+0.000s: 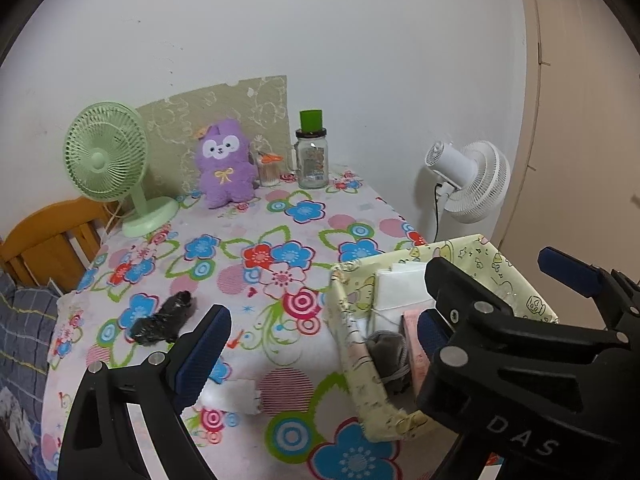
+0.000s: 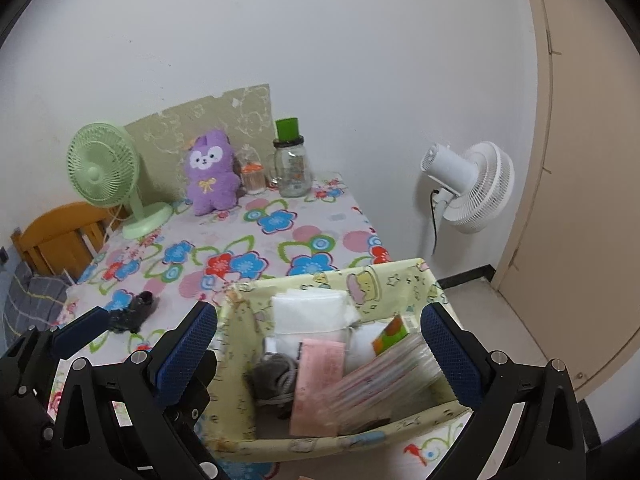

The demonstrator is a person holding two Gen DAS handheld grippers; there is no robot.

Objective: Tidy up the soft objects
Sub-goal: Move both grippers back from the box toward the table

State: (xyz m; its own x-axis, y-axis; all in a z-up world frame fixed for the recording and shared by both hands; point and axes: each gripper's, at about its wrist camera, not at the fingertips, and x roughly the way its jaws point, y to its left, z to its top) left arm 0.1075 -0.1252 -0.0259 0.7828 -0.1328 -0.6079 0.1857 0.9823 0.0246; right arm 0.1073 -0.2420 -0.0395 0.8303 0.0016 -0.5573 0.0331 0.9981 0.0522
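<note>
Yellow fabric bin [image 2: 400, 280] between spread right gripper [image 2: 328, 344]; left gripper [image 1: 320, 336] spread; black sock [image 1: 164, 320] beside.

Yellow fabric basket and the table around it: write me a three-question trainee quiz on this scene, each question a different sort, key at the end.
1. True or false: the right gripper is clamped shut on the yellow fabric basket.
2. Multiple choice: which soft item lies on the floral tablecloth outside the basket? A) dark crumpled cloth B) grey sock C) folded white cloth
3. Fill in: the purple plush toy stands between the ____ desk fan and the glass bottle with a green cap.

Key: 1 false, its fingers are spread apart over the basket; 2 A; 3 green.
</note>
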